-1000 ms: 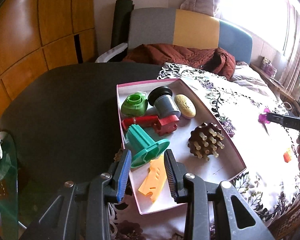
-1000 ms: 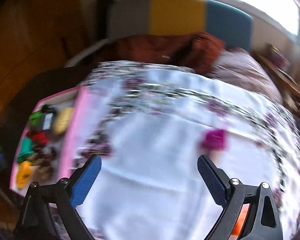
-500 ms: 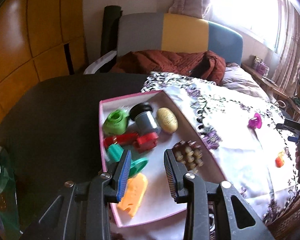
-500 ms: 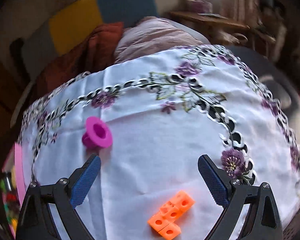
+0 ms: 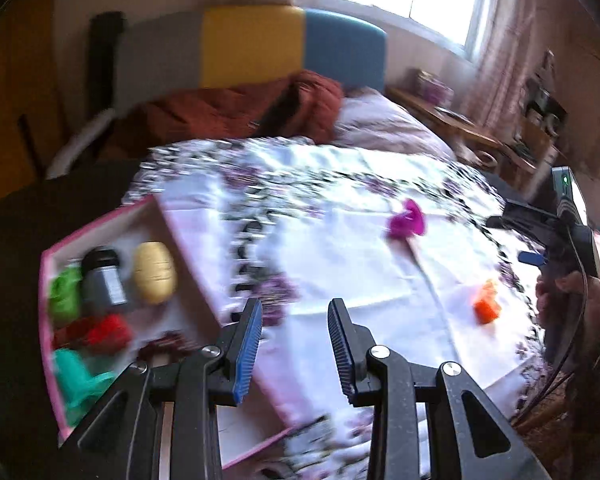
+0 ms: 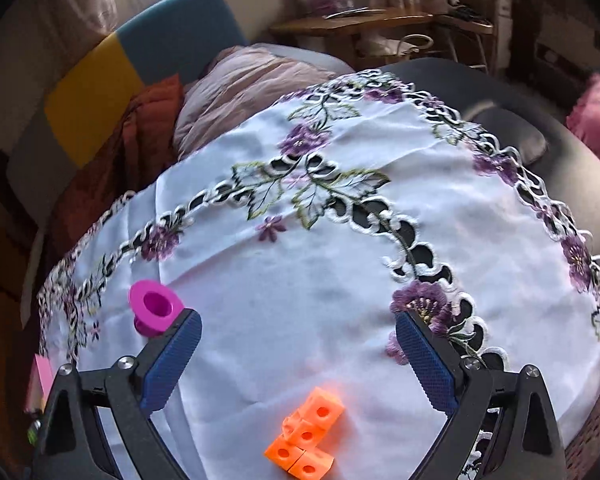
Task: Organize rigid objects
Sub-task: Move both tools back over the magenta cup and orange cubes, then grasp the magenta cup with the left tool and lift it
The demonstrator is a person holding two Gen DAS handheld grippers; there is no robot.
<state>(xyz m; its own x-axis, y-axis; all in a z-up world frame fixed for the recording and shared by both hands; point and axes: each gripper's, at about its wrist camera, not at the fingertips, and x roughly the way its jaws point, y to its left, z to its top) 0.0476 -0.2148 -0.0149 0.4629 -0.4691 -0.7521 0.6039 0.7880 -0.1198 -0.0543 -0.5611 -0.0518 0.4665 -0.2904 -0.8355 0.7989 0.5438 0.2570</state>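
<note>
R gripper (image 6: 296,360) is spread wide and empty over the cloth (image 6: 340,280), orange blocks (image 6: 304,446) lying near, just below the gap, pink spool (image 6: 154,312) touching or just behind its left pad; best to drop straight down, centre the blocks btwn the pads and pinch across the narrow side, since the L-shape could twist. L gripper (image 5: 294,344) is narrow, empty, over the box (image 5: 46,300) right wall. Vs 0.5 s ago: L view swung right off the box toward the cloth, now blurred; R came closer to the blocks.
</note>
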